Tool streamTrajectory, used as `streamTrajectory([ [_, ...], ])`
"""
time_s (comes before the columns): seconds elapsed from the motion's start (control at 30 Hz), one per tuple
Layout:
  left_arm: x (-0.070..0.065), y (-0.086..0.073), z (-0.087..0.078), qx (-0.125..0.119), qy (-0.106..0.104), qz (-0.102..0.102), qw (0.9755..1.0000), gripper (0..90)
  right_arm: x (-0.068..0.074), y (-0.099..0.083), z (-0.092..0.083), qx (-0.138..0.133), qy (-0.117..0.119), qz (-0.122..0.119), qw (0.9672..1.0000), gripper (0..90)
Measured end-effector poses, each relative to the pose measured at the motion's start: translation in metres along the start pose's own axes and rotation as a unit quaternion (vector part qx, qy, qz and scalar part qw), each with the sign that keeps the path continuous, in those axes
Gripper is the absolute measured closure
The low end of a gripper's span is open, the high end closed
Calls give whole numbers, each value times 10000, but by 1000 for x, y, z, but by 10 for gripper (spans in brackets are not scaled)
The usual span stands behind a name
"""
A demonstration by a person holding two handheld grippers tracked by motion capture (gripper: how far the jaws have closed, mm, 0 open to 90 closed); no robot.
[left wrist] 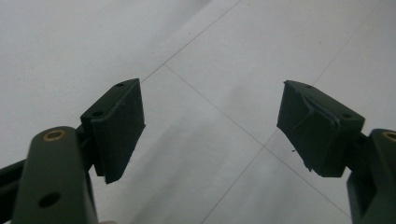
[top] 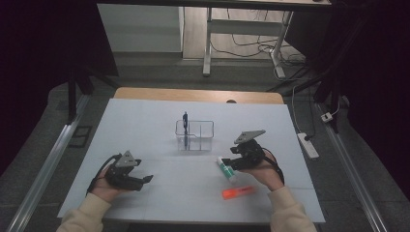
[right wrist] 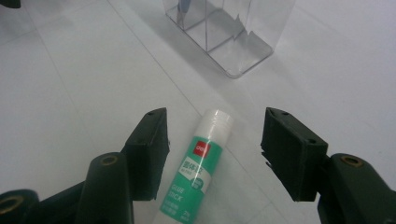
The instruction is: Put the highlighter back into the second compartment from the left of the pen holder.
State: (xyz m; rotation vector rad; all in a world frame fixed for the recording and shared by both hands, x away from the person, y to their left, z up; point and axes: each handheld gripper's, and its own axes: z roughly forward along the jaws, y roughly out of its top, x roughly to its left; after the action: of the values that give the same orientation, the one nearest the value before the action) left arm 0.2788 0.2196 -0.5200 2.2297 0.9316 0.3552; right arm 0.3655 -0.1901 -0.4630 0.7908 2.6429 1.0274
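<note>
Right now the right gripper (right wrist: 212, 154) has its matte black jaws spread wide either side of the glue stick (right wrist: 197, 165), a smooth green-and-white cylinder with a rounded white cap lying flat on the white table (top: 145, 130), pads clear of it, so nothing is gripped. Just beyond sits the clear plastic organizer (top: 194, 135), boxy with thin dividers, a blue pen (top: 185, 119) standing in it; an orange highlighter (top: 238, 192) lies near the right hand. Left gripper (left wrist: 210, 130) rests low over bare tabletop, jaws wide apart, empty.
</note>
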Motion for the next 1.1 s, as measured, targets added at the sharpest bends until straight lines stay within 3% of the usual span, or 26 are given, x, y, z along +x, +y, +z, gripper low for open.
streamTrajectory([
  [0.17,0,0,0,-4,2,-3,10000,227,0,-1,-1,52,112,-66,9999,409],
  [0.6,0,-1,0,24,-31,24,10000,227,0,-9,-15,415,373,-593,9967,403],
  [0.9,1,-1,1,43,-48,18,10000,227,-1,-20,-21,738,663,-824,9917,403],
  [1.1,1,-1,1,47,-41,27,10000,227,9,-25,-23,885,839,-1064,9868,403],
])
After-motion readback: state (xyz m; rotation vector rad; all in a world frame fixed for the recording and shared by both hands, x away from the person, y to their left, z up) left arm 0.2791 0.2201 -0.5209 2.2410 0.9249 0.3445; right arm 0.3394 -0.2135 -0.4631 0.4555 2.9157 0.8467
